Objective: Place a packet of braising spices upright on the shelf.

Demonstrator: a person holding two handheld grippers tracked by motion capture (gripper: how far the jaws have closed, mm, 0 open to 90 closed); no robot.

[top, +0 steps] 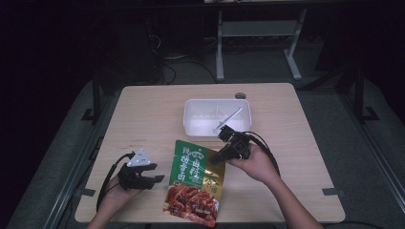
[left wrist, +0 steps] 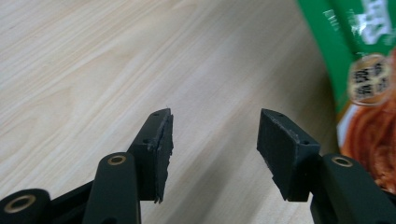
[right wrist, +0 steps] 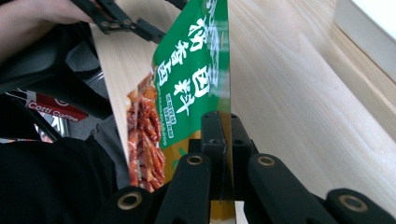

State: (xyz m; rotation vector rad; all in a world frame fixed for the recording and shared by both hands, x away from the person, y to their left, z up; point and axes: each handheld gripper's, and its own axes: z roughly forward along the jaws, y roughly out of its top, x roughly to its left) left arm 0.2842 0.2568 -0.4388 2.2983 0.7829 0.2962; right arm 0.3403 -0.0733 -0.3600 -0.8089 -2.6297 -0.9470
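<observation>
Right hand-held gripper (top: pixel 220 157) clamps the seasoning packet's (top: pixel 193 181) edge, left hand-held gripper (top: pixel 155 180) open beside it; white tub (top: pixel 191 121) beyond, unfilled.

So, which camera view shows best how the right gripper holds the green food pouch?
The right gripper view: the right gripper stands shut on the edge of the green food pouch, seen close up. The high view shows the whole pouch but the grip is small. The left gripper view shows a blurred part of the pouch.

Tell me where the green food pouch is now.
In the high view the green food pouch is at the table's near edge, between both grippers, below the white tray; the right gripper pinches its edge.
</observation>
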